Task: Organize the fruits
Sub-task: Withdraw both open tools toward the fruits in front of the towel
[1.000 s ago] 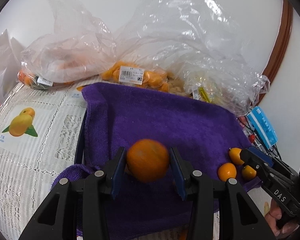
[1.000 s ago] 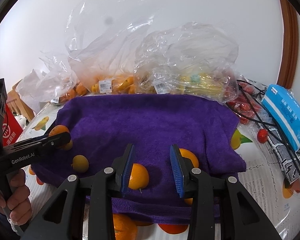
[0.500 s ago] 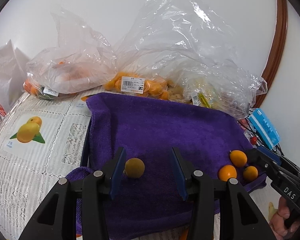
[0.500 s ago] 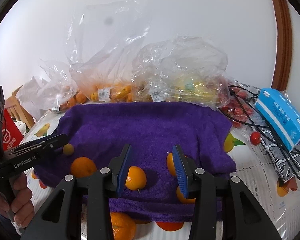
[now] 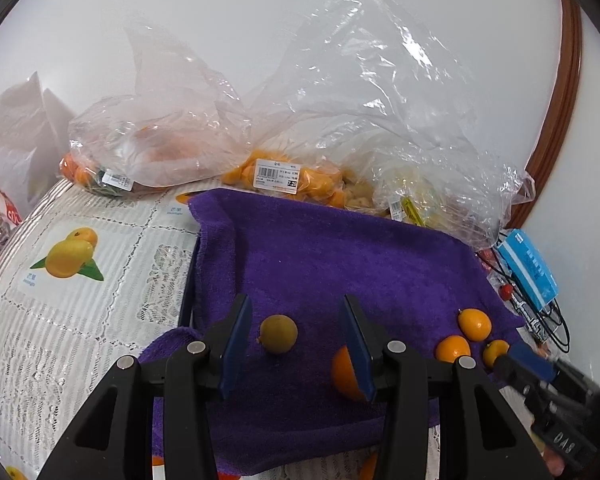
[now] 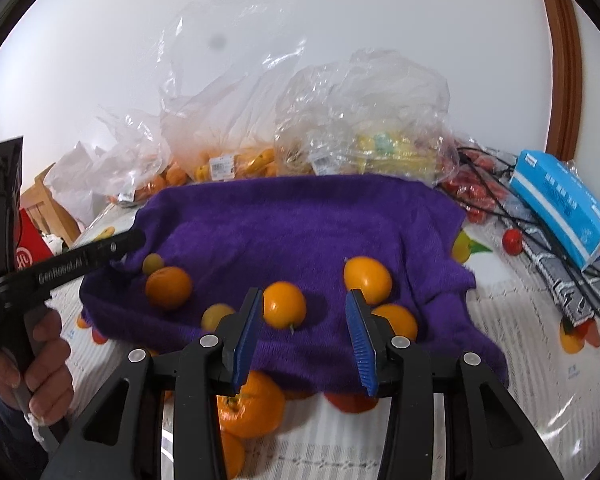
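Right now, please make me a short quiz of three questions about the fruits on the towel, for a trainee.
1. True or false: the left gripper presses its pads on a fruit.
2. Which lies on the purple towel inside the left gripper's gap? A) olive-yellow fruit B) red tomato C) blue box
3. Fill in: the right gripper is ____, with an orange fruit at its left pad.

Key: 1 false, the pads touch nothing; 2 A; 3 open.

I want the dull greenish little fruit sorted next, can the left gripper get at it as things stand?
Probably yes. The greenish fruit lies bare on the purple towel, just beyond the open left gripper, with nothing covering it.
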